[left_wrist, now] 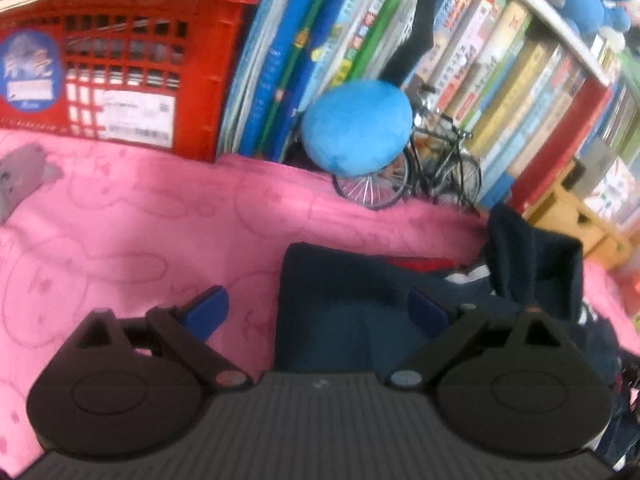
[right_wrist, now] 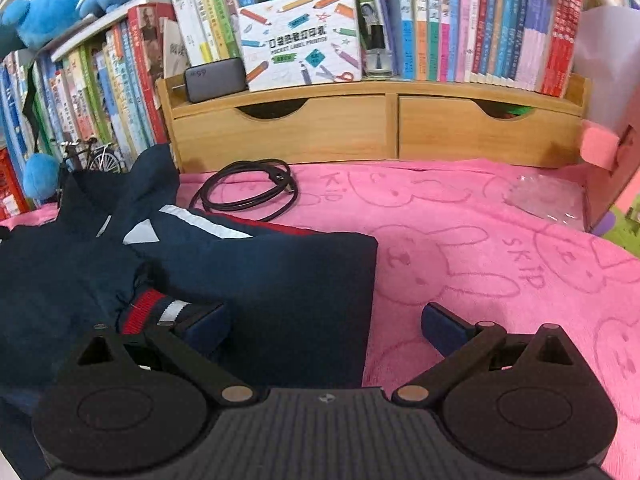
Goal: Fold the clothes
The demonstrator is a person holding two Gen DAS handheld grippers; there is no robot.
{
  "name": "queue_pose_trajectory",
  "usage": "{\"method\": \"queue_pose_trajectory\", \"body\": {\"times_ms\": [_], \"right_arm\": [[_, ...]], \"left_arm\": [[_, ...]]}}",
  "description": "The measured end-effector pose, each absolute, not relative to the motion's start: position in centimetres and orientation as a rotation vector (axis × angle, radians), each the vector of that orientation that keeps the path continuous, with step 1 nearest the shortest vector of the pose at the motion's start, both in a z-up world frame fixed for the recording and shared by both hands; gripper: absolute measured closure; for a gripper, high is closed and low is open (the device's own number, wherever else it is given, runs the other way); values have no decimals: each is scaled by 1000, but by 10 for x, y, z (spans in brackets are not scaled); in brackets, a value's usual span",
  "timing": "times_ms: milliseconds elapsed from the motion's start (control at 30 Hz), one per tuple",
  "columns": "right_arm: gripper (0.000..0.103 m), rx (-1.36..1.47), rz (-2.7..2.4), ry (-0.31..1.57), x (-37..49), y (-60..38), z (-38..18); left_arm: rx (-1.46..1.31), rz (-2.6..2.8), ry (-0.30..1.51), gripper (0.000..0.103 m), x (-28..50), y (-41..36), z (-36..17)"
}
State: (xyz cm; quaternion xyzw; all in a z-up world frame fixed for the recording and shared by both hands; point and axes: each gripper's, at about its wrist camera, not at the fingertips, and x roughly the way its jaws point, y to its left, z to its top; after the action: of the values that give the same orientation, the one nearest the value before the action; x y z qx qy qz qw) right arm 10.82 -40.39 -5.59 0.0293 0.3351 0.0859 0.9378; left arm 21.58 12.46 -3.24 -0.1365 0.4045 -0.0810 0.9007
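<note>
A navy garment (right_wrist: 256, 272) with white and red stripes lies partly folded on a pink towel (right_wrist: 480, 248). Its striped cuff (right_wrist: 156, 310) rests on the fabric by my right gripper's left finger. My right gripper (right_wrist: 326, 326) is open and empty, straddling the garment's right edge. In the left wrist view the same garment (left_wrist: 340, 300) lies on the towel (left_wrist: 140, 240), with a raised fold (left_wrist: 532, 256) at the right. My left gripper (left_wrist: 318, 312) is open and empty, over the garment's left edge.
A red crate (left_wrist: 120, 72), books (left_wrist: 500, 80), a blue plush (left_wrist: 356, 126) and a model bicycle (left_wrist: 420, 172) line the back. A wooden drawer unit (right_wrist: 380, 128), a black cable (right_wrist: 252, 188) and clear plastic wrap (right_wrist: 544, 196) lie behind the garment. A grey object (left_wrist: 20, 176) lies far left.
</note>
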Motion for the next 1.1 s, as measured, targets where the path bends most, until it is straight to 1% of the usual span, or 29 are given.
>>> {"method": "queue_pose_trajectory", "body": {"times_ms": [67, 100, 133, 167, 200, 233, 267, 300, 333, 367, 433, 600, 700, 767, 833, 867, 900, 967, 1033, 1100], "right_arm": [[3, 57, 187, 683, 110, -404, -56], [7, 56, 194, 680, 111, -404, -55], [15, 53, 201, 676, 111, -403, -55], [22, 51, 207, 670, 110, -401, -55], [41, 49, 206, 663, 110, -399, -54], [54, 46, 195, 656, 111, -396, -52], [61, 44, 184, 650, 112, -394, -51], [77, 41, 173, 643, 113, -391, -50], [87, 39, 162, 637, 114, -389, -48], [89, 46, 159, 631, 117, -388, -46], [92, 77, 170, 624, 126, -389, -38], [93, 11, 152, 578, 152, -377, -21], [92, -49, 95, 632, 165, -372, -34], [88, -117, 44, 662, 165, -368, -47], [72, -165, 2, 624, 154, -366, -45], [56, -189, -25, 595, 147, -362, -39], [49, -212, -52, 565, 140, -359, -33], [48, -227, -25, 494, 124, -346, -16], [40, -192, 94, 475, 109, -320, -3], [36, -142, 235, 476, 95, -291, 9]], "left_arm": [[-274, -174, 824, 2, 218, 121, -35], [-266, -175, 816, 2, 219, 119, -36], [-218, -165, 807, 2, 217, 113, -36], [-165, -154, 798, 10, 215, 106, -37], [-112, -143, 788, 23, 213, 100, -37], [-59, -132, 778, 60, 211, 94, -37], [-62, -109, 770, 78, 209, 93, -36], [-74, -85, 763, 84, 206, 93, -36], [-133, -75, 757, 93, 205, 98, -35], [-193, -65, 747, 97, 205, 106, -33], [-232, -37, 716, 98, 203, 114, -29], [-255, -9, 660, 98, 201, 123, -22], [-95, 38, 710, 92, 203, 110, -35], [-1, 76, 706, 88, 196, 102, -37], [74, 131, 681, 89, 184, 97, -29], [100, 142, 634, 88, 172, 95, -21], [125, 150, 582, 87, 159, 94, -12], [126, 89, 494, 81, 129, 86, 6], [64, 25, 516, 79, 112, 79, 10], [-2, -39, 545, 79, 95, 72, 14]]}}
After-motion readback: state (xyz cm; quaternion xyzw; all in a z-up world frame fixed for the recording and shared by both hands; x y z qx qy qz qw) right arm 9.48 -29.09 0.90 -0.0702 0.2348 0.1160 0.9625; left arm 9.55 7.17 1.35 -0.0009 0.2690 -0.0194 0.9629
